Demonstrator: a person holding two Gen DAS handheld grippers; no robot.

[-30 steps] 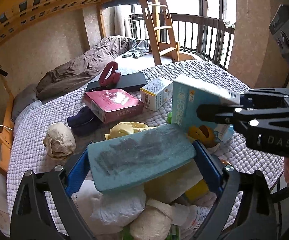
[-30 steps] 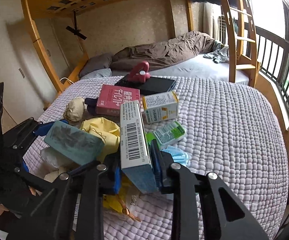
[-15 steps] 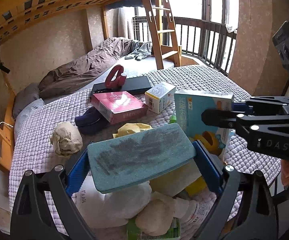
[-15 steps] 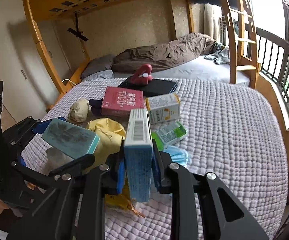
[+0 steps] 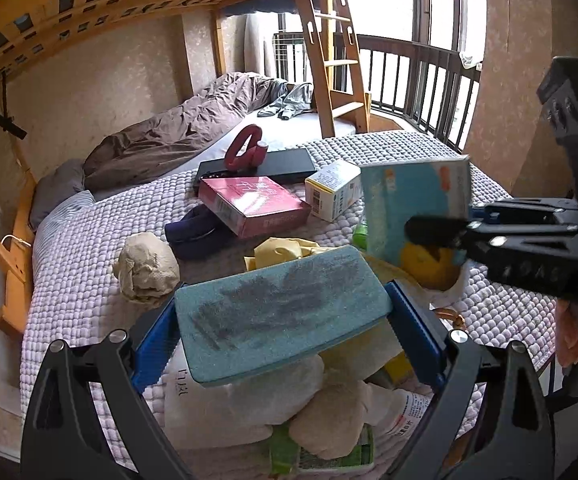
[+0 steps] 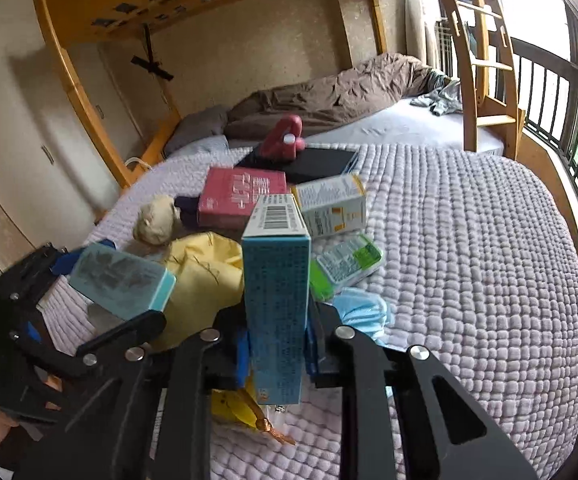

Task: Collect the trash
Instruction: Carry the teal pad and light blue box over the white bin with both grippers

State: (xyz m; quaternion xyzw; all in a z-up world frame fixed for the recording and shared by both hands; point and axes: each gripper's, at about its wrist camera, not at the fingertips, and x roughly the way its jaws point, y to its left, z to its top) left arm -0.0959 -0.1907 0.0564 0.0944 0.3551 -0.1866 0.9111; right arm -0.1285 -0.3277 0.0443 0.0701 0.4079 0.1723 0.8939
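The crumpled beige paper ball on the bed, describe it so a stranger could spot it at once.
Start at the lavender quilted bedspread and find the flat pink cardboard box. The crumpled beige paper ball lies left of it, the only wadded, rounded thing among boxes.

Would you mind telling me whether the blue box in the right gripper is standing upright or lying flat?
Upright. The blue box stands on end between the right gripper pads, its barcoded end facing up, lifted clear of the quilt.

A wooden ladder [image 5: 331,52] rises behind a rumpled brown duvet [image 5: 177,136] near the dark railing [image 5: 421,80].
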